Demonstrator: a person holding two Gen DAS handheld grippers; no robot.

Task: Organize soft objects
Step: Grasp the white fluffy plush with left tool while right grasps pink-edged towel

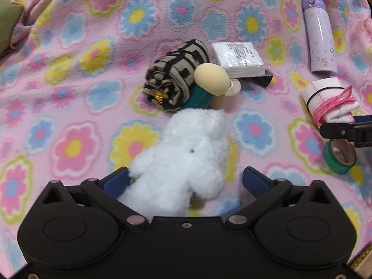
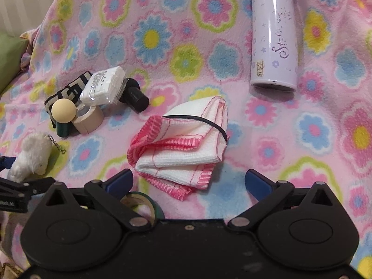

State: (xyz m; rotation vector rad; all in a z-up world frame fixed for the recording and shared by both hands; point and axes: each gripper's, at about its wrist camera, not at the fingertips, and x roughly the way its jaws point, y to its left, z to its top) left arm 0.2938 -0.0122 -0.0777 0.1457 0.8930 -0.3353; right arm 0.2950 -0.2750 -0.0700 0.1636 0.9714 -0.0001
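Jaws of my left gripper (image 1: pixel 186 179) stood spread around the fluffy white plush toy (image 1: pixel 186 153) mid-blanket, unpinched, my right gripper (image 2: pixel 189 179) spread before the pink-trimmed white folded cloth (image 2: pixel 181 148); next, I judged, closing squarely on each.

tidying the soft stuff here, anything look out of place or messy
The lilac metal flask lies tipped over on the flowered fleece blanket. A white tissue pack sits tilted atop a jumble with the rolled patterned cloth and beige tape roll.
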